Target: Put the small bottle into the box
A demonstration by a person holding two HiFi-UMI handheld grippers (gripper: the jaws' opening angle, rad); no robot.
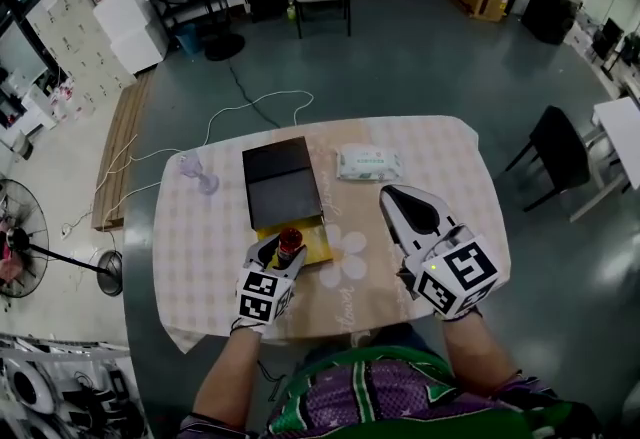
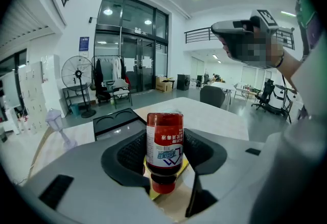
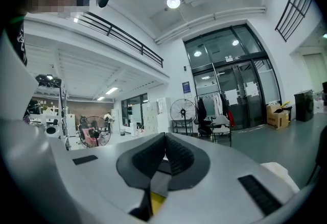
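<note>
The left gripper is pinching a small dark-red plastic bottle with a white label and a red cap between its black ribbed jaws. It is holding the bottle at the near end of the flat black rectangular box, right over a yellow strip at that end. Whether the bottle is touching the strip cannot be told. The box is lying open in the middle of the table with the pale checked cloth, with its dark lid lying on the far side.

The right gripper is hovering to the right of the box, well apart from it. Its jaws are pressing together on nothing, as the right gripper view is showing.

A white soft pack of wipes with green print is lying just beyond the right gripper. A small pale lilac fan on a stand is sitting left of the box.
</note>
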